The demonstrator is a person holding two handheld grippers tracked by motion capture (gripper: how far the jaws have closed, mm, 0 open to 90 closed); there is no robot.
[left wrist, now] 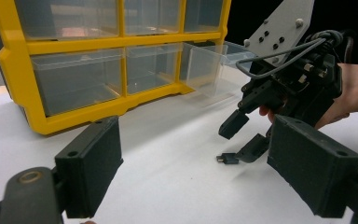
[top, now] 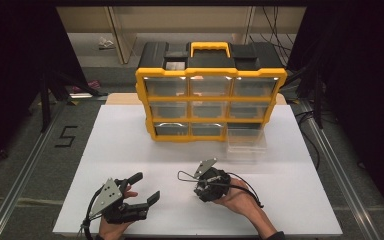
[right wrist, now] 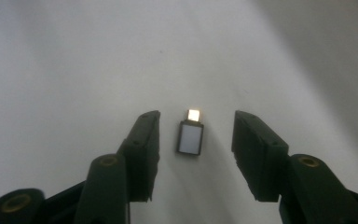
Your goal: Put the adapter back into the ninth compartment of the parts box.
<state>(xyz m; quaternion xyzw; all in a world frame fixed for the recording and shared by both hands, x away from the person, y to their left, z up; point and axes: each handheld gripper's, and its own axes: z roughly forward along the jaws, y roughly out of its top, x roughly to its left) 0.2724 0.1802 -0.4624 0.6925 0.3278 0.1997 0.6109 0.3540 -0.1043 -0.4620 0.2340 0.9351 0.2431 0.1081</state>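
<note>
in the high view a yellow and black drawer cabinet (top: 210,90) stands at the upper middle of the frame on a white table (top: 130,150), with one clear drawer (top: 247,142) pulled out at its lower right. at the lower left the left gripper (top: 142,187) rests released, jaws wide apart and holding nothing. right of centre, low in the frame, the right gripper (top: 200,187) tips down toward the table. in the right gripper view its jaws stand apart on either side of a small adapter plug (right wrist: 190,135) lying flat on the table in the middle of the frame, not touching it.
</note>
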